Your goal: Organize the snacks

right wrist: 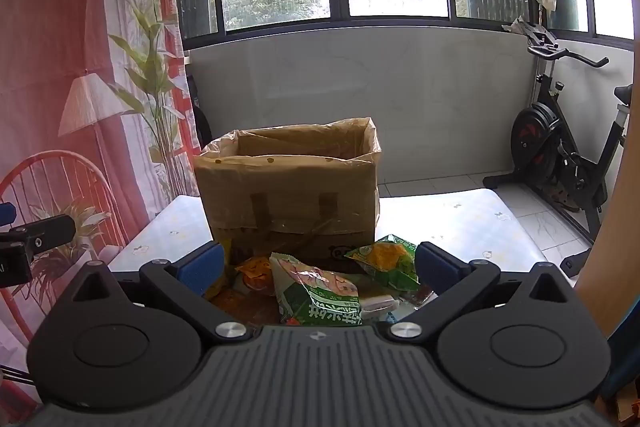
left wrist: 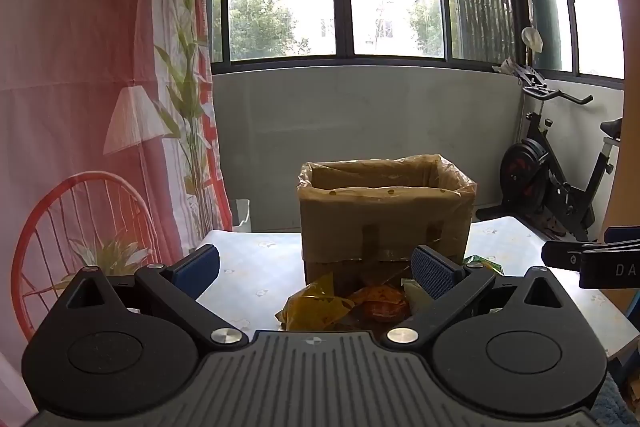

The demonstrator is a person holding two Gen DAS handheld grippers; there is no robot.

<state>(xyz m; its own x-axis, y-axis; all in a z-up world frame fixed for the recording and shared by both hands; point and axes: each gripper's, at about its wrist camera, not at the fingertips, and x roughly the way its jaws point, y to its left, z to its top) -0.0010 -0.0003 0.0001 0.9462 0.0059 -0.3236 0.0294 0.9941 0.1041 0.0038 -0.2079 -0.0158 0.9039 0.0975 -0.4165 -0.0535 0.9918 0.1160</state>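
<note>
An open cardboard box [left wrist: 384,223] lined with a clear plastic bag stands on the table; it also shows in the right wrist view [right wrist: 292,187]. Several snack packets lie in front of it: a yellow packet [left wrist: 314,307], an orange packet [left wrist: 382,303], a green-and-white packet [right wrist: 320,293] and a green packet with orange print [right wrist: 386,259]. My left gripper [left wrist: 316,267] is open and empty above the yellow and orange packets. My right gripper [right wrist: 320,263] is open and empty above the green packets.
The table [right wrist: 460,223] has a pale patterned cloth. A black exercise bike [right wrist: 560,147] stands at the right by the window wall. A printed pink curtain [left wrist: 100,107] hangs at the left. The other gripper shows at the frame edge [left wrist: 592,259].
</note>
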